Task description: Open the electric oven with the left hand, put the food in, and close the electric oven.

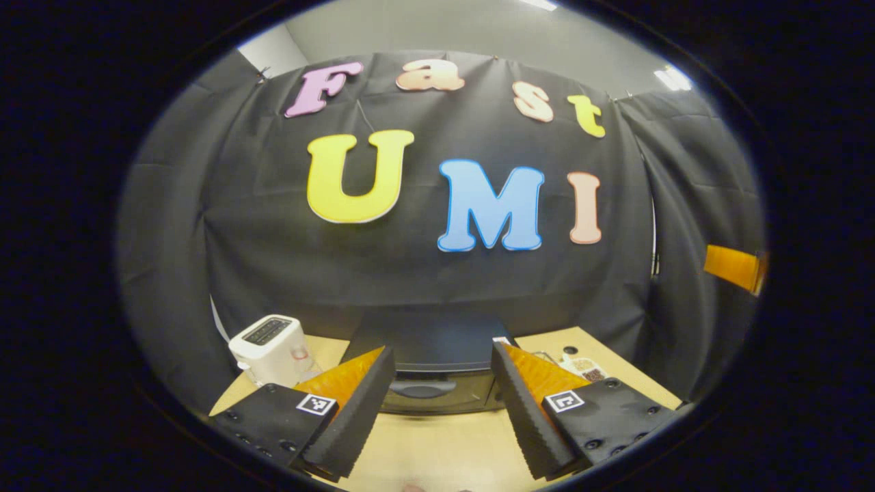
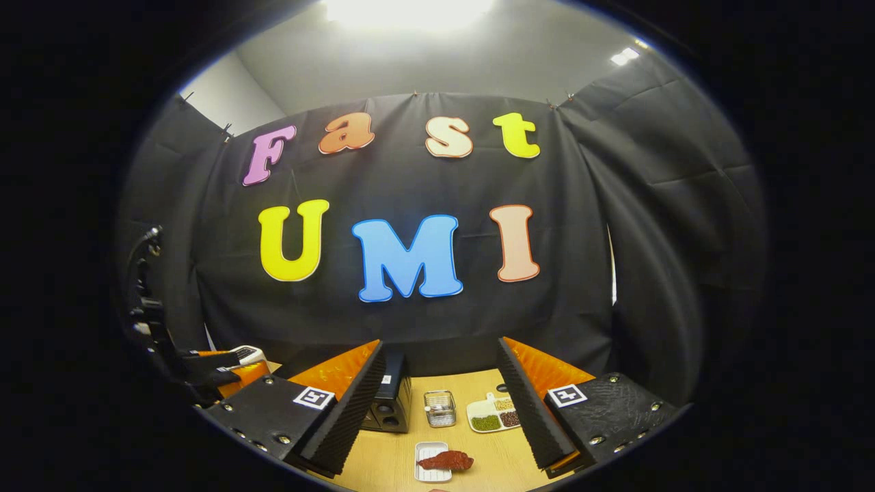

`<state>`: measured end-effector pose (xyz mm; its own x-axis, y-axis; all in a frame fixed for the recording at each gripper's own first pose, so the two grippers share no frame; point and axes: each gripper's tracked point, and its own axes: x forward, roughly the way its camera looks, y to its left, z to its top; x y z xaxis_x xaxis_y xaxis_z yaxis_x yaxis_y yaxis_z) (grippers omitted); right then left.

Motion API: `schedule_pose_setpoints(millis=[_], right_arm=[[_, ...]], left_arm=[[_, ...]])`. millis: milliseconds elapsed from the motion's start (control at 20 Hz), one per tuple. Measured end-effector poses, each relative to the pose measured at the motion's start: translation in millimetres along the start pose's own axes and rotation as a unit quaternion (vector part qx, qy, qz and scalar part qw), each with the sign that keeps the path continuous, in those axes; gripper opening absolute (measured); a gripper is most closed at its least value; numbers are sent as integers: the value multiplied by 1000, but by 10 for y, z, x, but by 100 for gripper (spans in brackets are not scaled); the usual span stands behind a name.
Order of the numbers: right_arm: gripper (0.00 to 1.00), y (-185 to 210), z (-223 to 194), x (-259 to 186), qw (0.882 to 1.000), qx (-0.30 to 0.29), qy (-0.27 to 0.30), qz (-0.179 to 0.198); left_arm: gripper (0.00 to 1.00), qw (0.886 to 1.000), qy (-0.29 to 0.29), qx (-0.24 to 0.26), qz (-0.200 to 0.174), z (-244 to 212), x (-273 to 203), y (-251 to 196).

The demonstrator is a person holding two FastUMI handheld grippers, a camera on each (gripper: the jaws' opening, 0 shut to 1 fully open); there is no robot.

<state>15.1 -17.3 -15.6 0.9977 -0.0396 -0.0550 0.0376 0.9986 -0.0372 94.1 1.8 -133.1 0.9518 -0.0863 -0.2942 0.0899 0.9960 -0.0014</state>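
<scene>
No legible text or brand anywhere (only square black-and-white markers on the tongs' fingers)

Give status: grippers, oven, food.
Left gripper open, facing the electric oven, door shut. Right gripper open, empty. Food on a small white tray, untouched. Nothing blocking.

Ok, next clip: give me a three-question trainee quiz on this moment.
1. True or false: the oven door is shut.
2. What lies on the small white tray in the right gripper view? A) a reddish-brown piece of food B) a spoon C) a cup
3. Fill in: in the left gripper view, the white appliance to the left of the oven is a ____.

Key: 1 true. 2 A, the food. 3 toaster.
</scene>
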Motion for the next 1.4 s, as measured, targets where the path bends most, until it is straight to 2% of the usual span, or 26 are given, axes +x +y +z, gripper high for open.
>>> schedule_pose_setpoints(millis=[100, 150, 250, 350, 450, 500, 600, 700, 750, 950, 1000, 1100, 1150, 1200, 1250, 1300, 1400], right_arm=[[98, -57, -47, 34, 1000, -3, 6, -8], [98, -87, -75, 51, 1000, -5, 9, -12], [98, -148, -125, 87, 1000, -7, 16, -21], [94, -212, -168, 122, 999, -10, 22, -31], [94, -277, -201, 150, 999, -10, 27, -41], [98, -301, -207, 167, 999, -10, 29, -45], [98, -354, -199, 176, 998, -14, 29, -53], [98, -395, -191, 186, 998, -16, 29, -59], [98, -411, -194, 193, 997, -17, 30, -62], [98, -418, -216, 215, 997, -12, 33, -64], [98, -403, -216, 211, 997, -12, 33, -63], [98, -381, -216, 209, 998, -13, 32, -61], [98, -370, -210, 200, 998, -13, 32, -59], [98, -365, -209, 196, 998, -12, 31, -59], [98, -355, -207, 185, 998, -10, 31, -57], [98, -335, -202, 173, 998, -9, 29, -55], [98, -317, -176, 143, 998, -10, 25, -51]], left_arm=[[98, 1000, 22, 3, 1, -171, 269, 36], [93, 1000, 31, 3, 6, -233, 394, 75], [98, 999, 43, 6, 19, -335, 655, 181], [95, 998, 61, 5, 17, -501, 923, 199], [99, 996, 89, 1, 14, -714, 1179, 222], [98, 995, 100, -1, 15, -812, 1289, 241], [95, 994, 110, 4, 18, -907, 1421, 273], [98, 993, 120, 11, 20, -996, 1515, 305], [93, 992, 127, 12, 20, -1050, 1539, 295], [95, 988, 152, 18, 24, -1256, 1586, 331], [99, 989, 143, 18, 24, -1210, 1615, 330], [96, 989, 146, 13, 26, -1240, 1567, 327], [99, 989, 146, 11, 28, -1245, 1541, 328], [94, 989, 147, 13, 30, -1258, 1505, 328], [94, 989, 146, 15, 30, -1272, 1463, 324], [99, 989, 146, 15, 31, -1293, 1410, 317], [96, 988, 148, 11, 30, -1373, 1254, 302]])
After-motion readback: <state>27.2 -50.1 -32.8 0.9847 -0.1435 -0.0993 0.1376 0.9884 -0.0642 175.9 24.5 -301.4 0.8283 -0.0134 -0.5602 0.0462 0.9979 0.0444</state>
